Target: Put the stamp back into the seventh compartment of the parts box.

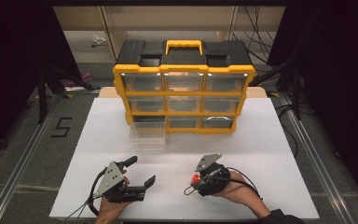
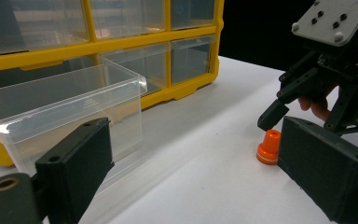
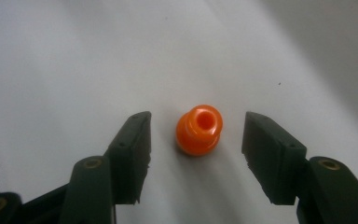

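One yellow-black drawer organizer (image 1: 183,86) at table's (image 1: 261,140) 12 o'clock, clear drawer (image 1: 147,136) pulled out. Right gripper (image 3: 196,140) half open, empty, straddling upright orange plug (image 3: 198,129), gaps both sides. Left gripper (image 1: 142,170) wide open, empty, at plug's 9 o'clock, farther off.

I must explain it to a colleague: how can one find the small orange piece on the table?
Start at the yellow drawer cabinet on the white table. Come toward the near edge, to the right tongs. The small orange piece stands between their open jaws, the only orange thing on the white surface.
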The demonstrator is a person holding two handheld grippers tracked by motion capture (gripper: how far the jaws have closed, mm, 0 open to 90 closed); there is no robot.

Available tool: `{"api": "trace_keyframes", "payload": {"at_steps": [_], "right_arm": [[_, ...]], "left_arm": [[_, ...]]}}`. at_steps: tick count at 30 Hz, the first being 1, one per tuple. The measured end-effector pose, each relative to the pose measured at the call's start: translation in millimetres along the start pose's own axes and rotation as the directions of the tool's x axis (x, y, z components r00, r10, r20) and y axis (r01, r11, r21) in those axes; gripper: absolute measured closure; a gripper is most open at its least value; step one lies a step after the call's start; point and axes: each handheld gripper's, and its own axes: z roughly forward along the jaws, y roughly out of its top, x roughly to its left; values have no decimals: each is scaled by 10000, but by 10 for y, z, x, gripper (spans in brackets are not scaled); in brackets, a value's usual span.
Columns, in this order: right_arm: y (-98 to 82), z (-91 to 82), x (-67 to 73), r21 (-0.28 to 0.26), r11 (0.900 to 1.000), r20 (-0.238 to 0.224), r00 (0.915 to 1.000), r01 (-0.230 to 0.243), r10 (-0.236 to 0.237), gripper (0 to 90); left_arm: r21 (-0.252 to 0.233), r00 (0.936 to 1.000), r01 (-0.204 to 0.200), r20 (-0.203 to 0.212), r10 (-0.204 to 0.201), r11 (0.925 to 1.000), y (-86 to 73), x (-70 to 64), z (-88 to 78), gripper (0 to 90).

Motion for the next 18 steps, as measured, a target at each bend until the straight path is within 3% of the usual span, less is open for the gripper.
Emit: {"api": "trace_keyframes", "payload": {"at_steps": [18], "right_arm": [[74,160,-36,832,9958,13,9992,385,-388,605]], "left_arm": [[19,10000,-25,16,25,10000,-1,-2,2,103]]}}
